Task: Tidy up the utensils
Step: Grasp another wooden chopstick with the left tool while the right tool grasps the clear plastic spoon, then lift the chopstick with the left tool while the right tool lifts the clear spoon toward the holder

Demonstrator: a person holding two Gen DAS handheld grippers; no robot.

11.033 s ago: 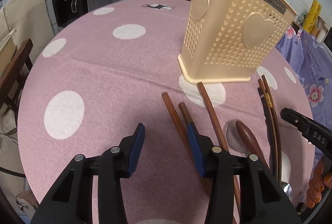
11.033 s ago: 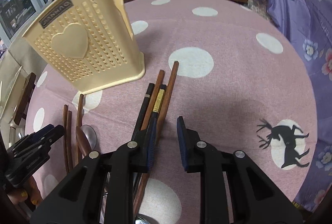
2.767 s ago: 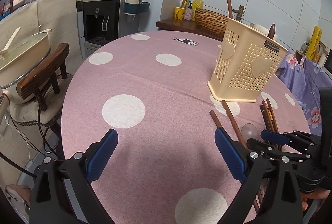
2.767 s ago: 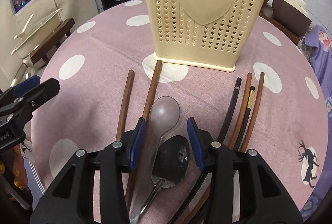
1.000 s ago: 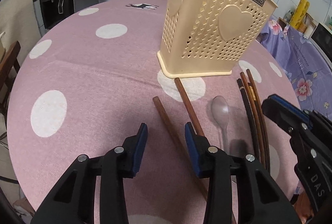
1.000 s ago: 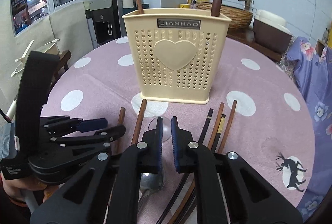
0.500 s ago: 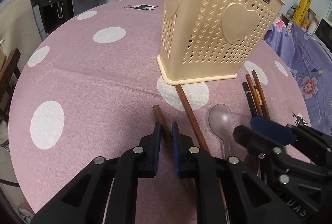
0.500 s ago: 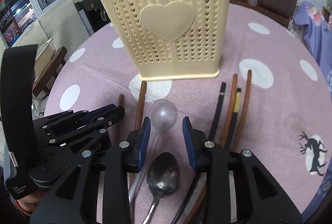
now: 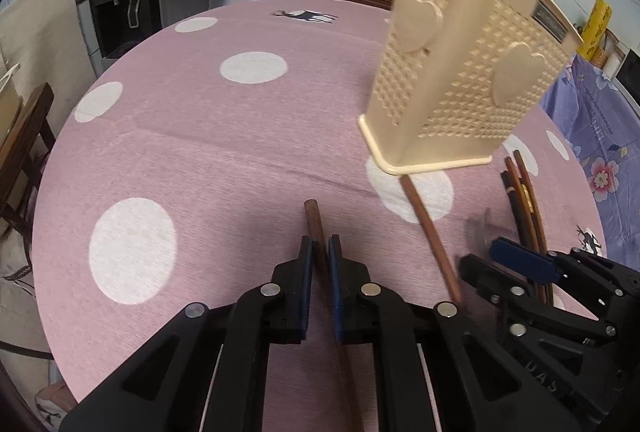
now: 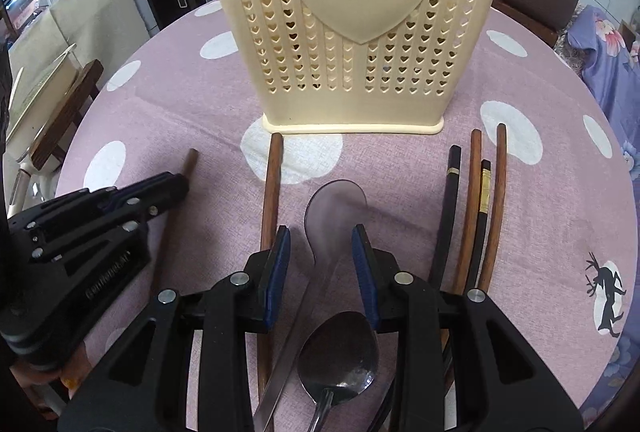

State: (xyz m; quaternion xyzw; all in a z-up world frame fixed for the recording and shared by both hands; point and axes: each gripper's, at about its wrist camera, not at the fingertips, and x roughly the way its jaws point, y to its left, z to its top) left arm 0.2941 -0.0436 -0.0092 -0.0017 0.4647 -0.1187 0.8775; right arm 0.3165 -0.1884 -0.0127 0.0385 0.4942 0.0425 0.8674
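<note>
Now our left gripper (image 9: 319,256) has pinched shut on the brown chopstick (image 9: 314,222), ready for the holder (image 9: 460,71), while our right gripper (image 10: 322,250) has parted narrowly over the clear spoon (image 10: 334,205).

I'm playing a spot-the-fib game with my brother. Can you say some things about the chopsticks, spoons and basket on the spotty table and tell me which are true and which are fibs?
1. The left gripper is shut on a brown chopstick. True.
2. The cream basket is lying on its side. False: it stands upright on the pink tablecloth.
3. The right gripper is squeezing the clear spoon. False: its jaws stand apart, with the spoon's neck between them untouched.
4. A dark metal spoon lies on the table below the right gripper. True.
5. All the chopsticks are already in the basket. False: several dark and brown chopsticks lie on the cloth beside it.
</note>
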